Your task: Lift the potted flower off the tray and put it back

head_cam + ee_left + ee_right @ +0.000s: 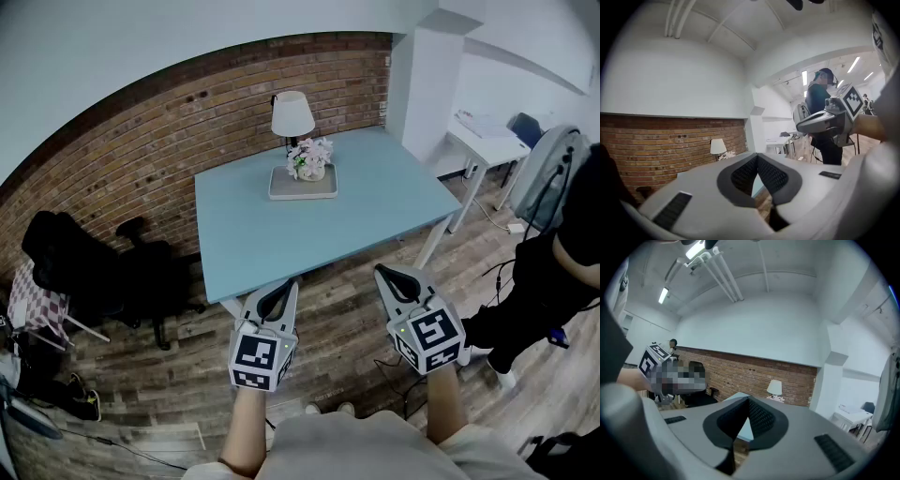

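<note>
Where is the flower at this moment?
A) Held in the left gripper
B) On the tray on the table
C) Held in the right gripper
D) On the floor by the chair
B: the flower stands on the tray on the table, while the left gripper and right gripper are shut, empty and short of the table.
</note>
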{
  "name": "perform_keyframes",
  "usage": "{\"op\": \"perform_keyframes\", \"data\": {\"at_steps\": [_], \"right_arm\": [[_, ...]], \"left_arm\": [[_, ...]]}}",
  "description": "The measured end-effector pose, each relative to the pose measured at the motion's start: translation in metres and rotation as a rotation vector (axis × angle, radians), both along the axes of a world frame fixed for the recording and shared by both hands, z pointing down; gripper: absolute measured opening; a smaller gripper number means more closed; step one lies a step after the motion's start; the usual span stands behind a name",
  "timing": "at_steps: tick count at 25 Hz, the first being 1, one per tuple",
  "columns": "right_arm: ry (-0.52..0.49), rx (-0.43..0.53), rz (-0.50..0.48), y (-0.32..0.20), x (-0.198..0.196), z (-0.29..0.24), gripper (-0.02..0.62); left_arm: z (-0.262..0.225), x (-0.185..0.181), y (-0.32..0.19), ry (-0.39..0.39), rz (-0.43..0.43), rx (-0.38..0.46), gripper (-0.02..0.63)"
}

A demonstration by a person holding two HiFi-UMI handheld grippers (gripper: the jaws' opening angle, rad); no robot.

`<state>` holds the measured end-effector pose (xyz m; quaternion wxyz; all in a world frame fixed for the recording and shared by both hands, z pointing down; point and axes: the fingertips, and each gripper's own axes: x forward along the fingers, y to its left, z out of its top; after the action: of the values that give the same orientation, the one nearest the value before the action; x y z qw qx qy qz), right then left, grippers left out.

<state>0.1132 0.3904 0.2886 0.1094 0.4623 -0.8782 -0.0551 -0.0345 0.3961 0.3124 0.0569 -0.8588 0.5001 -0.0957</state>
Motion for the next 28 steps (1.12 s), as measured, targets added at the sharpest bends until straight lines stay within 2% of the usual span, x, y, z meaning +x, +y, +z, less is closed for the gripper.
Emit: {"op": "perform_keyframes", "data": {"at_steps": [9, 14, 19, 28], "right_arm": [[-0.007, -0.004, -0.032, -0.01, 0.012, 0.0, 0.02], [-0.05, -0.03, -0.055, -0.013, 0.023, 0.007, 0.02], [-0.033, -0.024, -0.057, -0.021, 0.036, 0.015, 0.02], [-0.043, -0.048, -0.061, -0.071, 0.041, 0.029, 0.02]], "left_arm": [[0.002, 0.012, -0.008, 0.006, -0.016, -0.005, 0.026], [0.011, 0.024, -0.009, 0.004, -0.036, -0.018, 0.026], [0.018, 0.038, -0.016, -0.005, -0.033, -0.026, 0.026], [0.027, 0.041, -0.068, -0.006, -0.024, -0.029, 0.026]]}}
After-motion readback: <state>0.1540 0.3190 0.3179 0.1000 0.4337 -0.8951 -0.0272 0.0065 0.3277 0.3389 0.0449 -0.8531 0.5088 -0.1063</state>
